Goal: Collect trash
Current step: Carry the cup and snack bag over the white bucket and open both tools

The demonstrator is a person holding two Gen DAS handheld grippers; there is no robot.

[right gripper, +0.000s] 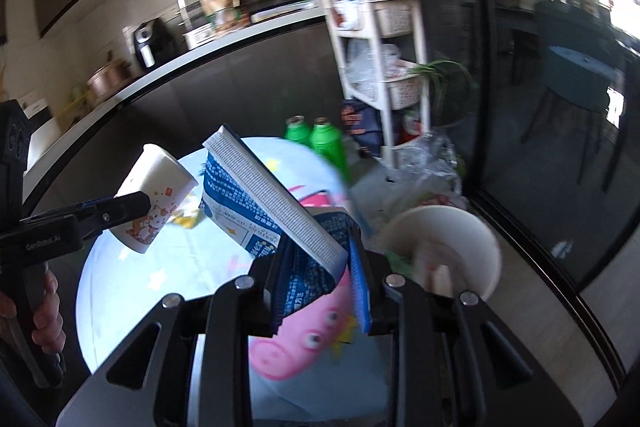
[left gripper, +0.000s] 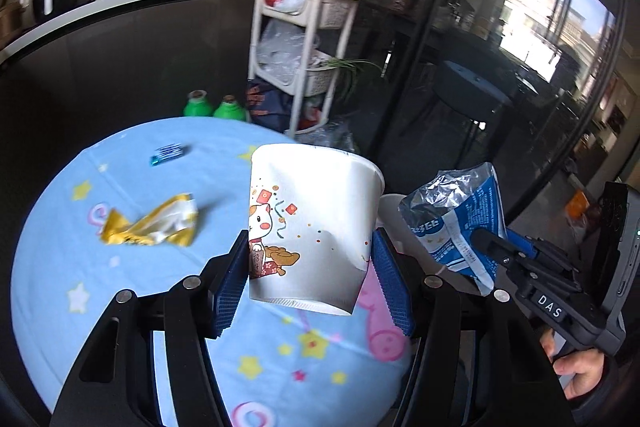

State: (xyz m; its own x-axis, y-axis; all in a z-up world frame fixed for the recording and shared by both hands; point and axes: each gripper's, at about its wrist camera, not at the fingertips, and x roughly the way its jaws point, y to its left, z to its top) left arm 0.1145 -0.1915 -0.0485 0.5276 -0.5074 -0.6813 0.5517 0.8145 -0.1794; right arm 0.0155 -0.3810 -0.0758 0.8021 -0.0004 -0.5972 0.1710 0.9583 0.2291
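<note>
Trash is in both grippers: the left gripper (left gripper: 310,279) clamps a paper cup (left gripper: 312,227) by its sides, tilted and lifted clear of the table (left gripper: 52,259), and the right gripper (right gripper: 320,291) pinches a blue-and-white milk bag (right gripper: 248,203) between narrow jaws, also off the cloth. Seen from the left wrist, the bag (left gripper: 456,223) hangs just right of the cup, the two close but apart. A hand (left gripper: 580,371) grips the right tool's handle at the lower right edge.

The table is round, under a light blue cloth with stars and a pink cartoon pig (right gripper: 304,327). Its right edge falls away just beside both grippers, and past that edge stands one white bin (right gripper: 448,247), mouth up, with pale scraps inside; the air between bag and bin is open.

Two pieces of trash lie on the cloth: one crumpled yellow wrapper (left gripper: 148,223) left of the cup and one small blue wrapper (left gripper: 170,153) farther back, well apart, with bare cloth around them.

Beyond the far edge stand two green bottles (left gripper: 214,105) side by side. Right of them rises one white rack (left gripper: 308,27) stuffed with plastic bags, a potted plant (left gripper: 352,71) at its side and loose clear plastic at its foot near the bin. A counter (left gripper: 120,15) with appliances runs behind, and dark glass doors (left gripper: 500,47) close the right side.
</note>
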